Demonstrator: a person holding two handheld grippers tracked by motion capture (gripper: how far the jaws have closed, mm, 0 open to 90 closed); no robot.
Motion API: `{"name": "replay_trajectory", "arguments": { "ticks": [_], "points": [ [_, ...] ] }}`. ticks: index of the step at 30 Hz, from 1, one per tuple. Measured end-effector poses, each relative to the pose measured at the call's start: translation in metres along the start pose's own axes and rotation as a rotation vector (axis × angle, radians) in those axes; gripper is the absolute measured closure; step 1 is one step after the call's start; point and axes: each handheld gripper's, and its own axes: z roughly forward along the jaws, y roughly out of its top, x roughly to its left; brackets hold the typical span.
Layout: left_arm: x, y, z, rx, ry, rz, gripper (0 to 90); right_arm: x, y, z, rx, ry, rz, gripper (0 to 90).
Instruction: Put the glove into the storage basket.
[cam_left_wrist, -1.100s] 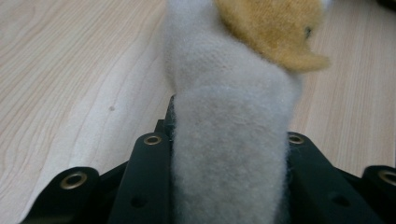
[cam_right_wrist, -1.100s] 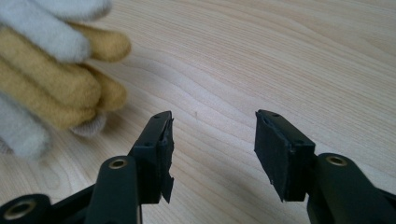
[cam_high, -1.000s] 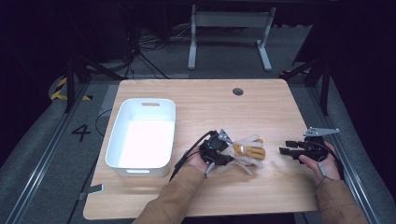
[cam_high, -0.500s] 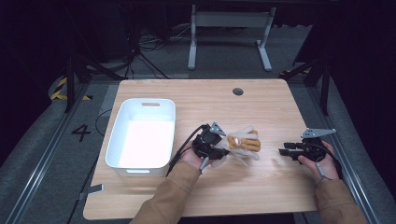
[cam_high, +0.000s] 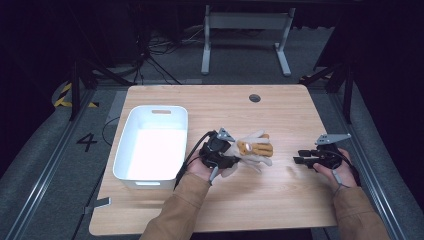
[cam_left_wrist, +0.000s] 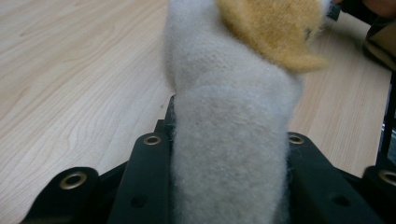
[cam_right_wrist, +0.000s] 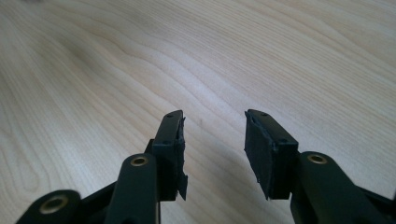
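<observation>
- High view: table (cam_high: 280, 200) of pale wood, with a white bin (cam_high: 152, 145) on its left half. Just right of the bin, the left gripper (cam_high: 234, 161) is clamped on a plush toy (cam_high: 252, 150), white with an orange patch. The toy stretches rightward from the jaws, near the table's middle; whether it touches the wood I cannot tell from here. The right gripper (cam_high: 300, 159) sits well apart from the toy, near the right edge, pointing left toward it, with bare wood between them. A tan sleeve (cam_high: 175, 215) comes in from the bottom behind the left hand.
- Left gripper view: toy (cam_left_wrist: 231, 140) held tight between both black jaws, its white fuzzy body rising straight up the middle. The orange part sits at the top, farther from the camera. Table (cam_left_wrist: 70, 70) runs behind it.
- Right gripper view: right gripper (cam_right_wrist: 214, 140) with jaws parted, a clear gap between the pads, nothing in it. Tabletop (cam_right_wrist: 233, 56) lies below and ahead.
</observation>
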Motion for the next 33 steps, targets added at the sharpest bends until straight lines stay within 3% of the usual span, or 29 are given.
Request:
{"name": "replay_trajectory", "arguments": {
  "ticks": [10, 14, 21, 29, 33],
  "points": [
    [0.009, 0.003, -0.024, 0.044, 0.072, -0.058, 68.9, -0.011, 0.026, 0.013, 0.015, 0.028, -0.013, 58.4],
    [0.017, 0.005, -0.037, 0.055, 0.112, -0.092, 68.9, -0.011, 0.031, 0.019, 0.025, 0.040, -0.020, 58.3],
    [0.024, 0.014, -0.053, 0.083, 0.173, -0.116, 68.9, -0.013, 0.038, 0.028, 0.038, 0.068, -0.017, 58.2],
    [0.041, 0.019, -0.065, 0.106, 0.217, -0.173, 68.9, -0.016, 0.036, 0.029, 0.072, 0.018, -0.032, 58.3],
    [0.049, 0.023, -0.071, 0.090, 0.232, -0.200, 68.8, -0.016, 0.035, 0.029, 0.080, -0.003, -0.041, 58.3]
  ]
}}
